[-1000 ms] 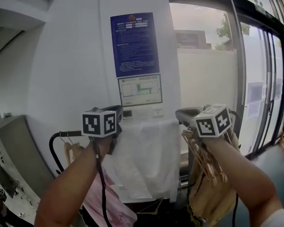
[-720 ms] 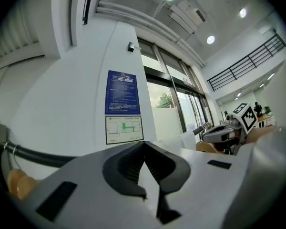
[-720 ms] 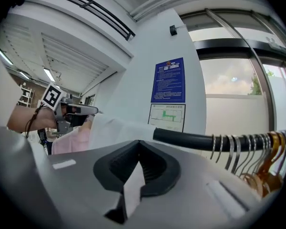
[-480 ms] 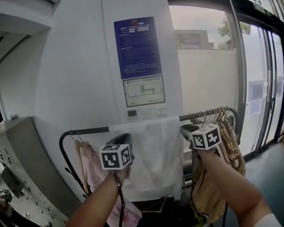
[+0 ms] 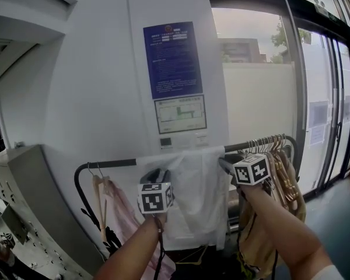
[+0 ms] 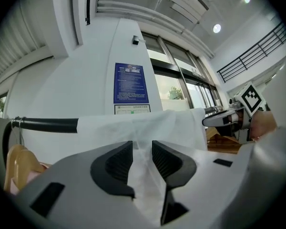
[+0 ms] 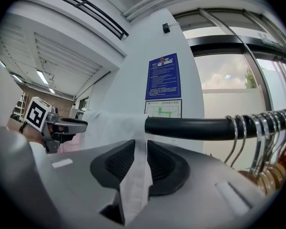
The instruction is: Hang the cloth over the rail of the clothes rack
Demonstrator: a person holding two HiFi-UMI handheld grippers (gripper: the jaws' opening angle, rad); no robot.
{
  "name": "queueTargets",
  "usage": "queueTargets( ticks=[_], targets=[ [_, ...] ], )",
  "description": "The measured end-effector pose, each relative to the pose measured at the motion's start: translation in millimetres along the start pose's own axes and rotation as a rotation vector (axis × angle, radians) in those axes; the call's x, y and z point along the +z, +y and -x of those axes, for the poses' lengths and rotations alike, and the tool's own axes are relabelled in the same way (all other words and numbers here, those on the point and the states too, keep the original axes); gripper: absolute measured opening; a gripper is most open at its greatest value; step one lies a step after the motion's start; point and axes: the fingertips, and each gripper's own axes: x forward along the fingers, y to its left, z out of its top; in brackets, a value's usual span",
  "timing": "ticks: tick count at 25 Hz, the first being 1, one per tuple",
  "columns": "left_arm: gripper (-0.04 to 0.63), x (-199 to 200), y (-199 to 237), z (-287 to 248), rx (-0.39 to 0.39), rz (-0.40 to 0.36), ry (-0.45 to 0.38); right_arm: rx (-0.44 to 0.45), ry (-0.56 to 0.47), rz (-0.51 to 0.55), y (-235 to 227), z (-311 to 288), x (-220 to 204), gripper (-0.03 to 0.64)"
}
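Note:
A white cloth [image 5: 189,185] hangs draped over the black rail [image 5: 108,163] of the clothes rack. My left gripper [image 5: 158,175] is just below the rail at the cloth's left part. Its jaws are opening, and the cloth [image 6: 148,125] lies loosely in the gap between the pads [image 6: 118,161]. My right gripper [image 5: 224,165] is at the cloth's right edge under the rail [image 7: 190,127]. Its jaws are opening too, with a fold of cloth [image 7: 136,175] still running between them.
Wooden hangers [image 5: 280,168] with metal hooks [image 7: 257,137] crowd the rail's right end. A pink garment [image 5: 119,214] hangs at the left end. Behind the rack are a white wall with a blue notice [image 5: 173,59] and large windows [image 5: 262,98].
Both grippers have come down from rail height to just below it, and the left one has shifted right. The cloth stays draped over the rail, and more of the rail shows.

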Motion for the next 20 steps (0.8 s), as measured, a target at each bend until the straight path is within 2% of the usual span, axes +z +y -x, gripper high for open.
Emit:
queueTargets(
  ticks=[7, 13, 15, 17, 20],
  targets=[
    [0.092, -6.2, 17.6, -5.6, 0.090, 0.035, -0.011, 0.042, -0.001, -0.011, 4.1, -9.0, -5.8, 0.043],
    [0.092, -5.4, 24.9, -11.7, 0.139, 0.029, -0.011, 0.104, -0.025, -0.019, 9.5, -14.7, -0.4, 0.054],
    [0.074, -4.4, 26.1, -12.6, 0.143, 0.034, -0.009, 0.114, -0.027, -0.010, 12.5, -12.8, 0.9, 0.012],
    [0.023, -4.3, 25.7, -11.5, 0.133, 0.037, -0.012, 0.119, -0.026, -0.001, 14.1, -10.2, 0.8, 0.006],
    [0.014, -5.2, 25.8, -9.5, 0.111, 0.043, -0.018, 0.121, -0.028, 0.000, 13.8, -8.0, -0.3, 0.006]
  ],
)
